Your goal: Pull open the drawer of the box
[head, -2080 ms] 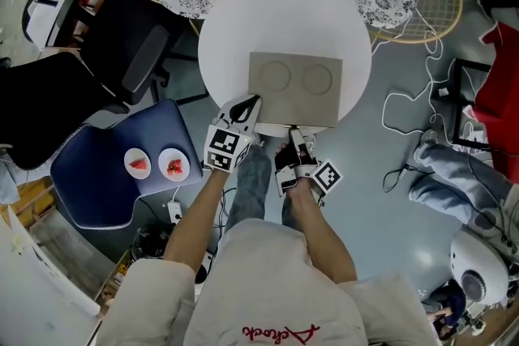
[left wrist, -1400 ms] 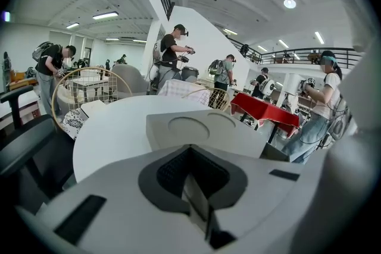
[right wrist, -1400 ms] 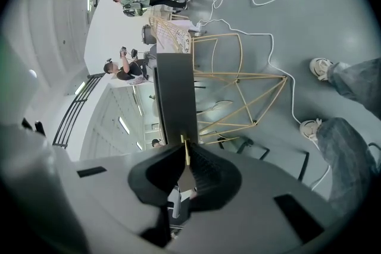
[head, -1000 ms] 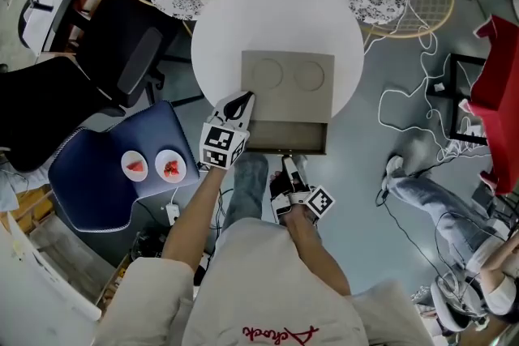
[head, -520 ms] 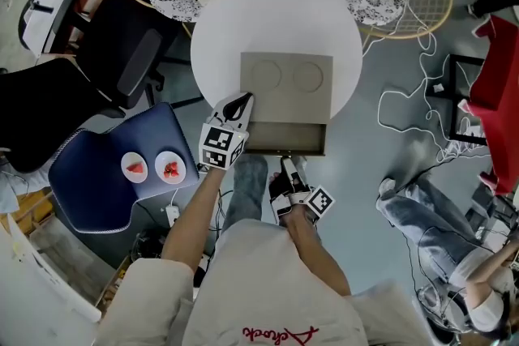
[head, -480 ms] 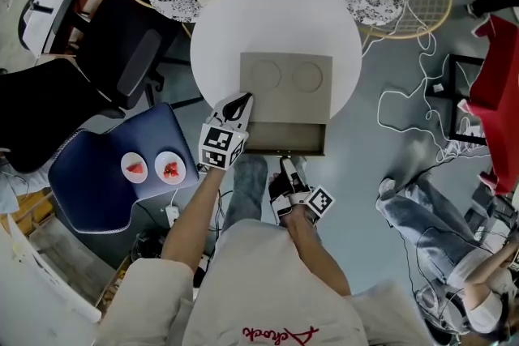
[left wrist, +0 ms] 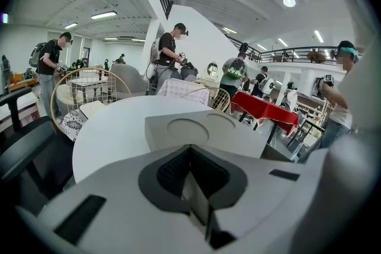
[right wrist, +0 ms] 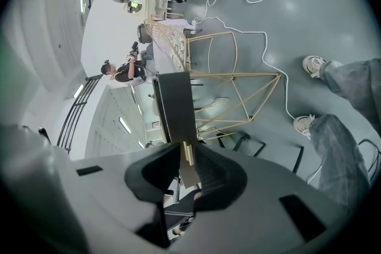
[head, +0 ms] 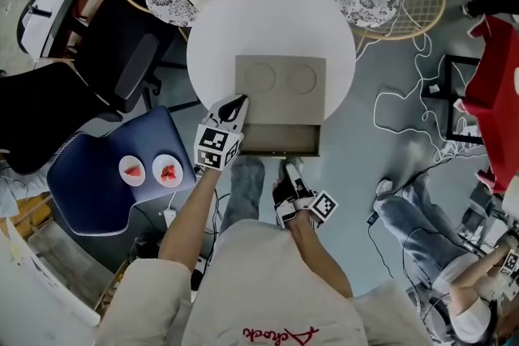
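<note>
The drawer (head: 280,140) stood drawn out from the box (head: 280,79) toward 6 o'clock. Our right gripper (head: 289,171), the nearer one, had just been opening its fingers, the pull tab (right wrist: 188,154) loose between them; our left gripper (head: 233,108) was closed, empty.

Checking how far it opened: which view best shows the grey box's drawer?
Head view: the grey rectangular box and its pulled-out drawer show nearly whole from above. Right gripper view gives only the drawer front edge-on; left gripper view mostly the box top.
</note>
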`<state>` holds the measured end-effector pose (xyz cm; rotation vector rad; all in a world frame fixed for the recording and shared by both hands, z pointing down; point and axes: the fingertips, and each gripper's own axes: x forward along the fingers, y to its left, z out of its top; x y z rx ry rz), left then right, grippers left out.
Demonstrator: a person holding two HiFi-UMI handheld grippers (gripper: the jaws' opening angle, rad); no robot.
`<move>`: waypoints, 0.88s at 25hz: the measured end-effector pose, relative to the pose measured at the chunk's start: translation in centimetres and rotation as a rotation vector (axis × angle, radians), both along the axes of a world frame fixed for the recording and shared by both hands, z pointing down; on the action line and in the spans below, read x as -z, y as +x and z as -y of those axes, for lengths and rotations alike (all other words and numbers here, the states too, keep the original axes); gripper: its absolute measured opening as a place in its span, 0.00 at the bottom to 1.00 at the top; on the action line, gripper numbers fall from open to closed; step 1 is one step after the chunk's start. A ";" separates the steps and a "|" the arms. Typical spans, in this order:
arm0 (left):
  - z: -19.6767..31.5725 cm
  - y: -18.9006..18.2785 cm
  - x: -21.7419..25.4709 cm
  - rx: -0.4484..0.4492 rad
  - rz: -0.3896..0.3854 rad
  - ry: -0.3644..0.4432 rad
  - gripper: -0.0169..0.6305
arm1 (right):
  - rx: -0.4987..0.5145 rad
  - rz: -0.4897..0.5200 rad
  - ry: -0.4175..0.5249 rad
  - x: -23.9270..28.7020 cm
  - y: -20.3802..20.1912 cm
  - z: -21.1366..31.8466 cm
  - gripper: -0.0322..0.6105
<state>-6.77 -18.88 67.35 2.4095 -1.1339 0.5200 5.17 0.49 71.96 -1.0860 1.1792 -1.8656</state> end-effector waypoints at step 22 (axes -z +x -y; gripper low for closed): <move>-0.1 5.3 11.2 -0.043 -0.013 0.124 0.04 | 0.199 -0.411 0.376 13.7 6.0 12.9 0.08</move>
